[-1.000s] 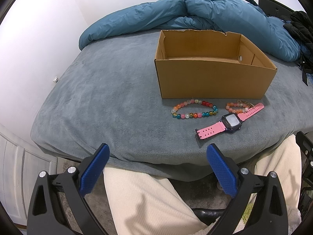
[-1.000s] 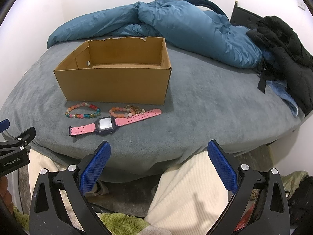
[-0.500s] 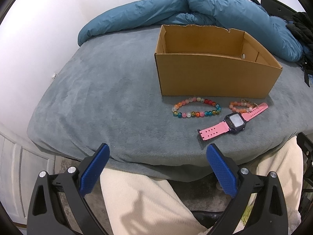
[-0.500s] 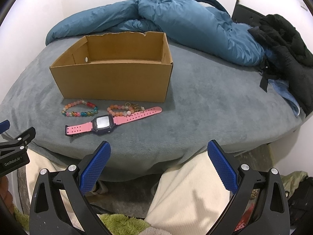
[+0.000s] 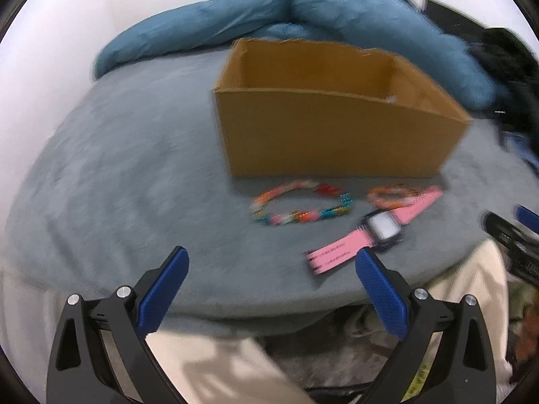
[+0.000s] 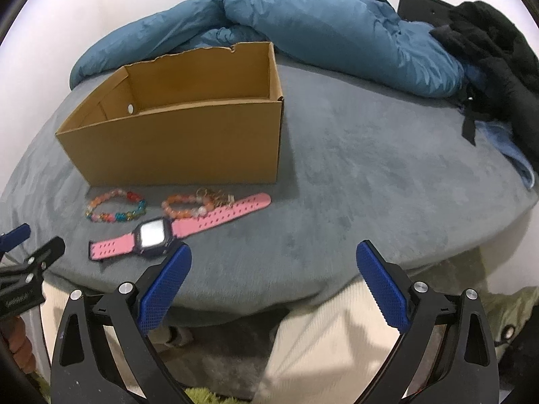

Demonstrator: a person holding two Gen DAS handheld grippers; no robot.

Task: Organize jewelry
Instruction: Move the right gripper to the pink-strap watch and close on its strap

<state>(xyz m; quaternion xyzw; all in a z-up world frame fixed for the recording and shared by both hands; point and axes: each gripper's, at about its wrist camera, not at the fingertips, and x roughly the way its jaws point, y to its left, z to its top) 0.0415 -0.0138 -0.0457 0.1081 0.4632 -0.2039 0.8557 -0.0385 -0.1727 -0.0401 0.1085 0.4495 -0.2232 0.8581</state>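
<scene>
Over the grey bed (image 6: 353, 155), both grippers (image 5: 271, 262) (image 6: 273, 259) hover, jaws spread wide.

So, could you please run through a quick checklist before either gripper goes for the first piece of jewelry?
1. Left gripper open and holding nothing: ok.
2. Right gripper open and holding nothing: ok.
3. Cardboard box upright with its top open: ok; its floor is hidden, so contents cannot tell.
4. Pink watch lies flat on the grey blanket, apart from the box: ok.
5. Multicolour bead bracelet lies clear of the other pieces: ok.
6. Orange bead bracelet free of the watch strap: not ok, it touches or overlaps it.
</scene>
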